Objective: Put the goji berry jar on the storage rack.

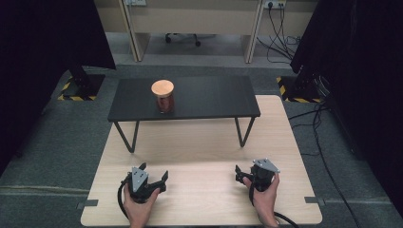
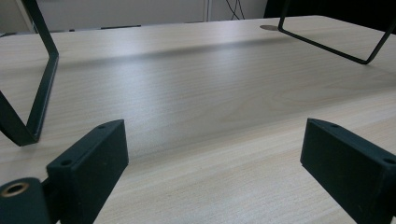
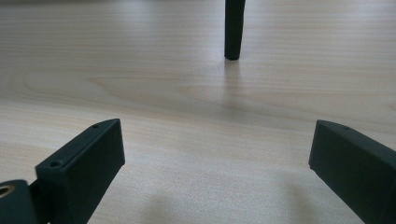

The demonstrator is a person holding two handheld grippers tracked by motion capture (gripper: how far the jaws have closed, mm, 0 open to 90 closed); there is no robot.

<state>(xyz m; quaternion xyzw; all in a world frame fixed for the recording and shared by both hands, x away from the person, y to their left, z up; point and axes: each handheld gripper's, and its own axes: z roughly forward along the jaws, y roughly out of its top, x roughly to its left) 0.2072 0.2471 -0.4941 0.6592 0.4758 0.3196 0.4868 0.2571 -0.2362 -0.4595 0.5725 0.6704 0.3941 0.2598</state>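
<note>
The jar (image 1: 164, 96) with a round orange lid stands upright on the black raised shelf (image 1: 209, 97), far ahead of both pairs of jaws and nearer to the left ones. Its contents look dark red; what they are I cannot tell.

The high view gives the whole layout: the left gripper (image 1: 154, 179) and the right gripper (image 1: 244, 175) rest low on the light wooden surface (image 1: 199, 152), each held in one hand, well apart from each other. Between the jaws and the shelf legs lies bare wood, so there is free room ahead. The near edge of the surface is just behind the hands.

The left gripper view (image 2: 212, 154) shows its jaws spread wide with nothing between them; a black shelf leg (image 2: 39, 88) stands ahead at the left and another leg farther at the right. The right gripper view (image 3: 217, 158) also shows wide, empty jaws, and one black leg tip (image 3: 233, 32) straight ahead touching the wood.
</note>
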